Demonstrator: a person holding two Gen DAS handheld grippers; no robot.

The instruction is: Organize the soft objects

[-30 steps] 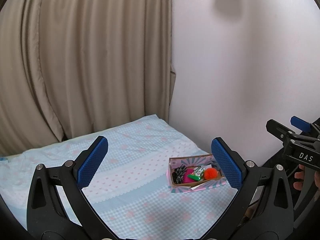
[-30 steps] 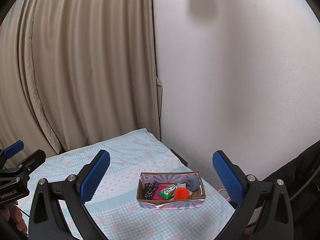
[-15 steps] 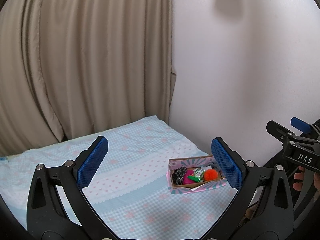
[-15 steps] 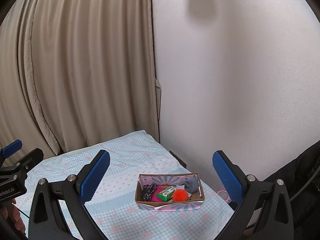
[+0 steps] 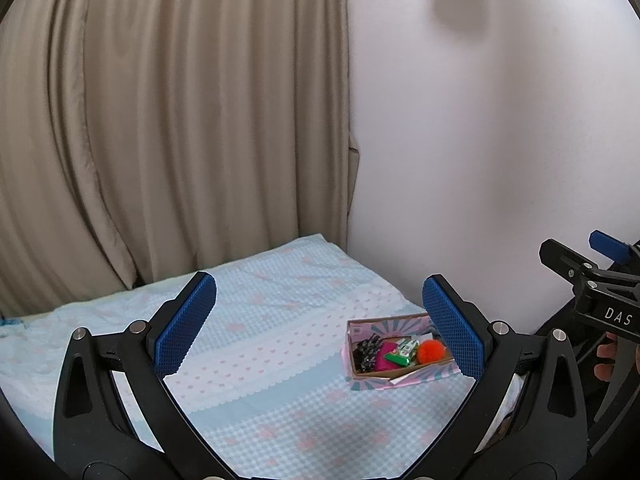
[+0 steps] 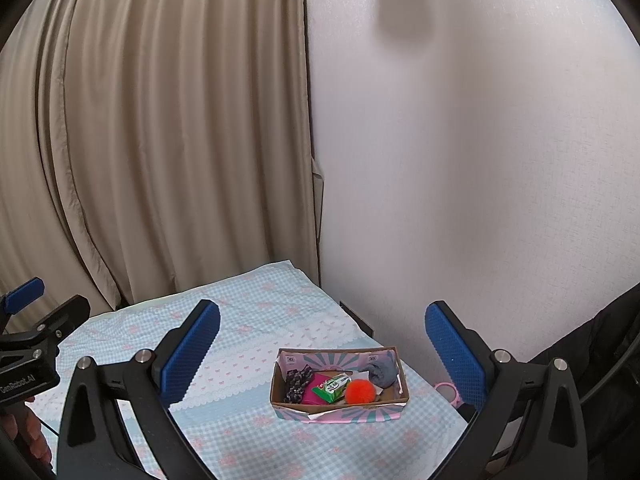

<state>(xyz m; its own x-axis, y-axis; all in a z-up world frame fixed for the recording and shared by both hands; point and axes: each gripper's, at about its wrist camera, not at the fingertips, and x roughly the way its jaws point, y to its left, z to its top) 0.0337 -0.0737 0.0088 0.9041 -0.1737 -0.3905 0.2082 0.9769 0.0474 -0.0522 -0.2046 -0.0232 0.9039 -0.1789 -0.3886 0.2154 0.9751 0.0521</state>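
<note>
A small cardboard box (image 6: 340, 407) with pink and teal sides sits on the blue checked bedspread (image 6: 248, 336) near the wall. It holds an orange pom-pom (image 6: 359, 391), a green packet (image 6: 332, 388), a magenta cloth (image 6: 314, 392), a dark patterned scrunchie (image 6: 295, 382) and a grey cloth (image 6: 380, 372). The box (image 5: 362, 380) also shows in the left wrist view. My left gripper (image 5: 320, 328) and my right gripper (image 6: 322, 352) are both open, empty, and held well above the bed, short of the box.
Beige curtains (image 6: 160, 140) hang behind the bed and a white wall (image 6: 480, 160) runs along its right side. A pink ring (image 6: 448, 392) lies beside the bed by the wall. A dark garment (image 6: 592, 340) is at the right.
Both grippers have drifted slightly, so the box sits a little lower and more left in both views. Both stay open and empty.
</note>
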